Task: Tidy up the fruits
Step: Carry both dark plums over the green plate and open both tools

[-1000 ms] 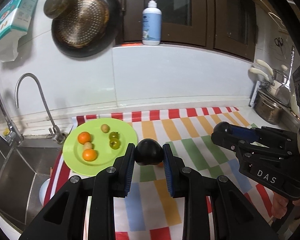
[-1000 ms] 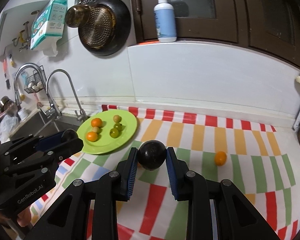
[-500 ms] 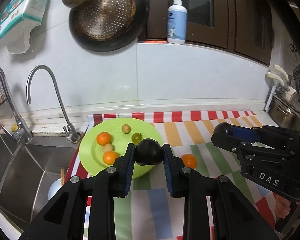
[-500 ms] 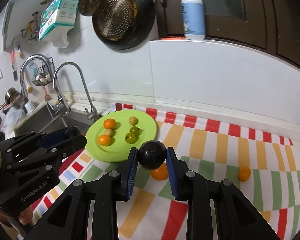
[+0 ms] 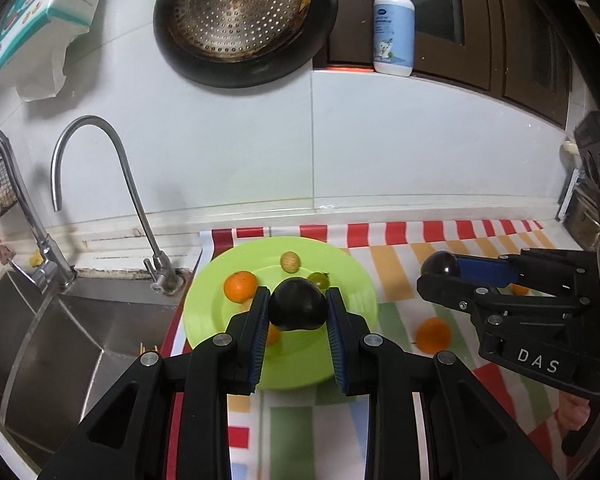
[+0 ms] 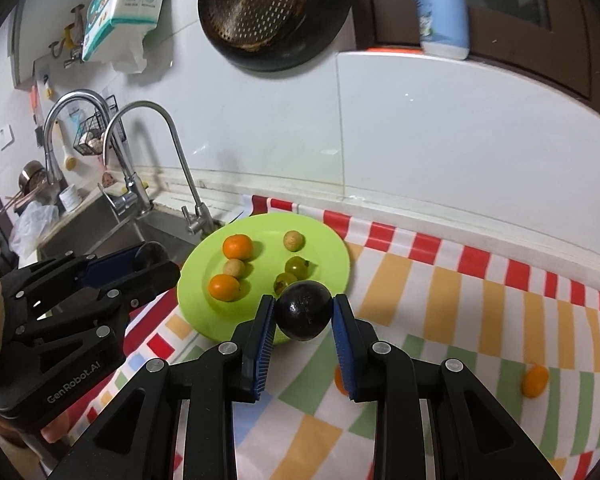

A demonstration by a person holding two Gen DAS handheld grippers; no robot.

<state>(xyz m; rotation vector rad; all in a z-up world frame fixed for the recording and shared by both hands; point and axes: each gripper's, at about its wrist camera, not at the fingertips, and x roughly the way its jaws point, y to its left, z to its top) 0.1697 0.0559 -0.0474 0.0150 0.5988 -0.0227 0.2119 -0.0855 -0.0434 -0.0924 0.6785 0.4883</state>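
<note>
1. Green plate [image 6: 336, 258] is sitting at the striped cloth's [image 6: 440, 280] corner beside the sink [image 5: 80, 332], and it is already carrying two oranges [image 6: 238, 246], two pale round fruits [image 6: 293, 240] and two small green fruits [image 6: 297, 266].
2. Clamped in the left gripper [image 5: 298, 312] is a dark plum [image 5: 298, 307], its blue pads pressing on both sides; it is hanging over the plate's near half.
3. Squeezing a second dark plum [image 6: 303, 316] in the same way, the right gripper [image 6: 303, 318] is hovering at the plate's near rim, partly over the cloth.
4. Judging by this, sorting is looking more than half done: six fruits are lying on the plate and two more are arriving.
5. Two loose oranges are waiting on the cloth: one [image 5: 433, 333] just beside the plate, another [image 6: 535, 381] well apart toward the right.
6. Setting down both plums without knocking the small fruits appears to be the step in hand; neither is touching the plate yet, as far as the views are showing.
</note>
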